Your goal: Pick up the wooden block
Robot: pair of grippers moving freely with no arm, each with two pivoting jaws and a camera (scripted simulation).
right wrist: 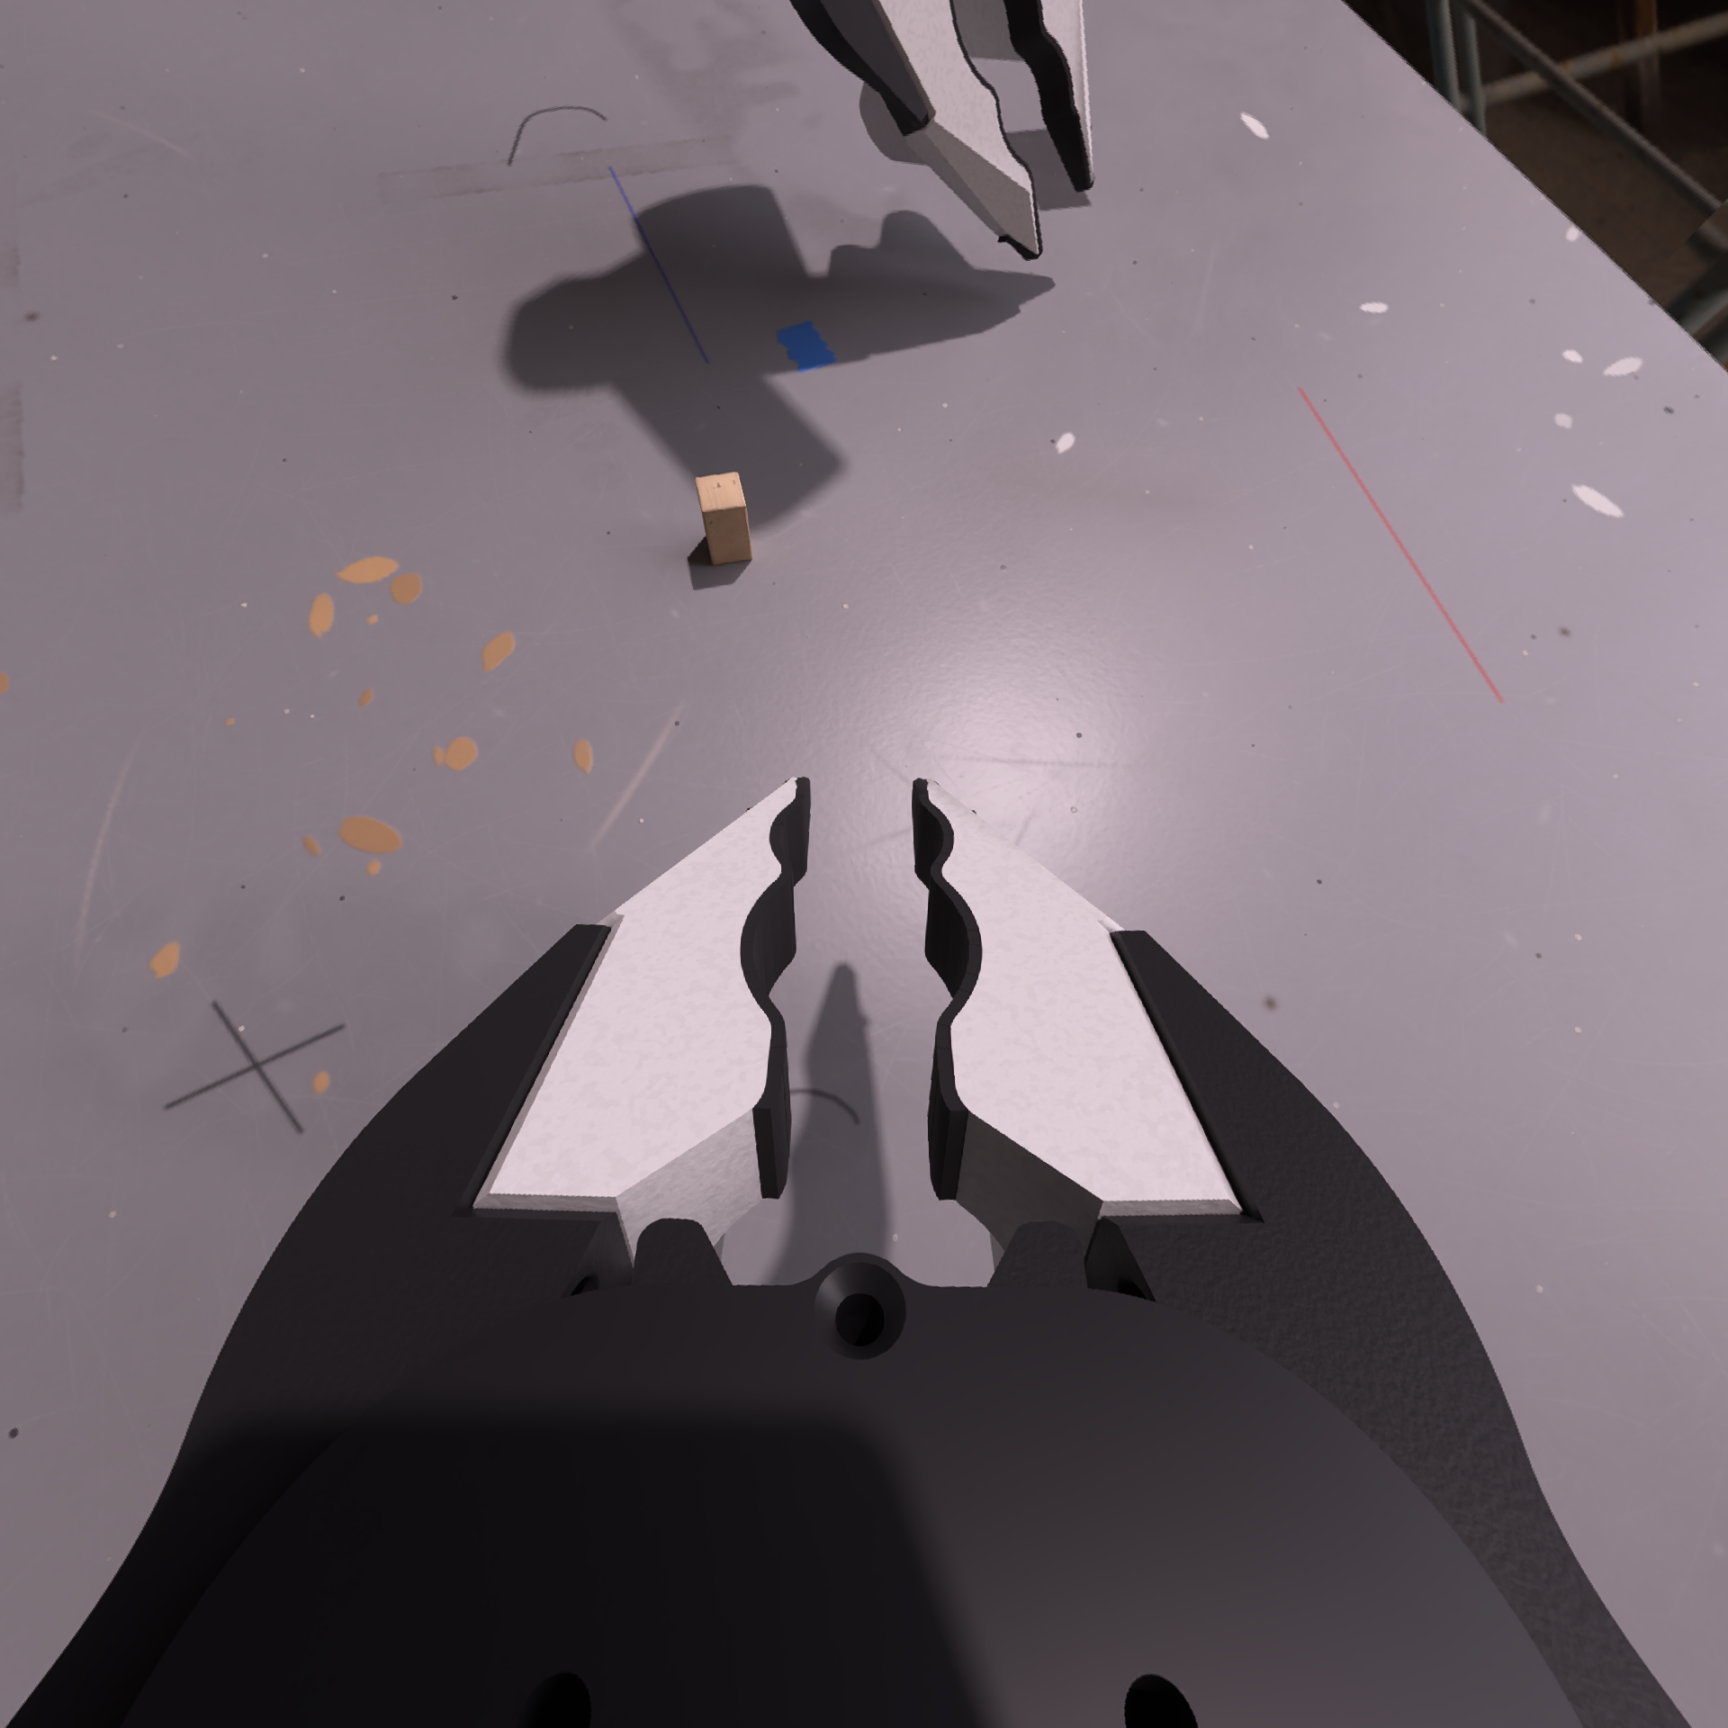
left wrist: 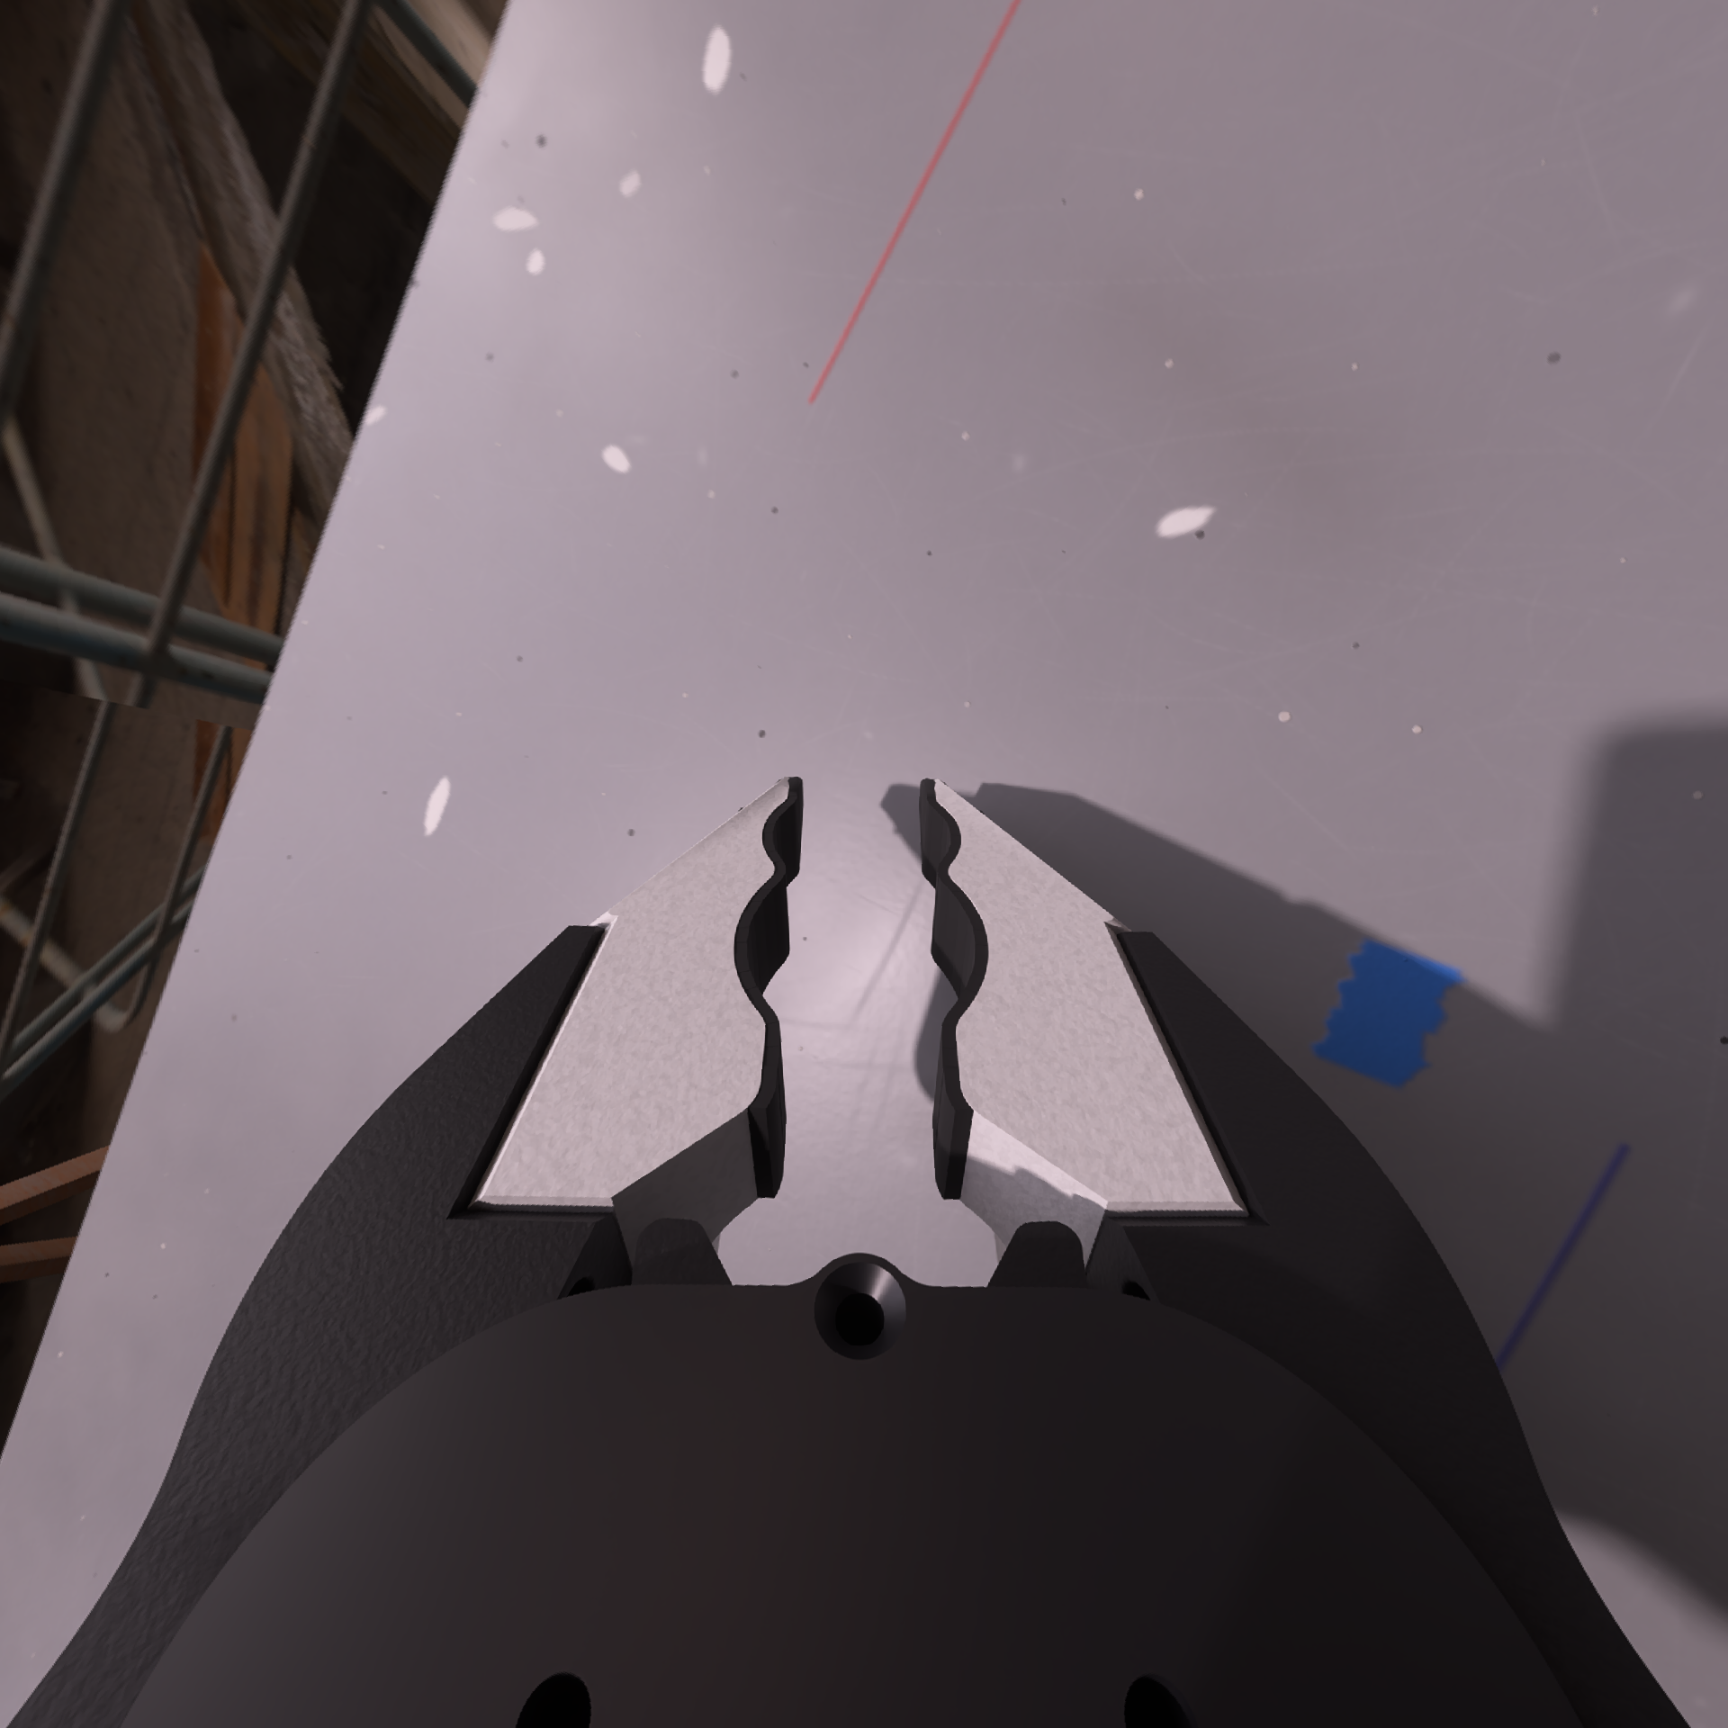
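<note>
A small light wooden block [right wrist: 723, 517] stands upright on the grey table [right wrist: 1122, 608], seen only in the right wrist view, ahead and slightly left of my right gripper [right wrist: 861, 790]. My right gripper is open and empty, well short of the block and above the table. My left gripper [left wrist: 860, 790] is open and empty over bare table; the block is not in its view. The left gripper also shows at the top of the right wrist view [right wrist: 1061, 220], hovering beyond and to the right of the block.
A blue tape piece [left wrist: 1387, 1015] [right wrist: 806, 345] lies beyond the block. Thin red [right wrist: 1400, 545] and blue [right wrist: 657, 265] lines, orange paint spots [right wrist: 369, 832] and a black cross [right wrist: 254, 1066] mark the table. The table edge [left wrist: 309, 655] with metal framing [left wrist: 131, 636] runs along the left gripper's left side.
</note>
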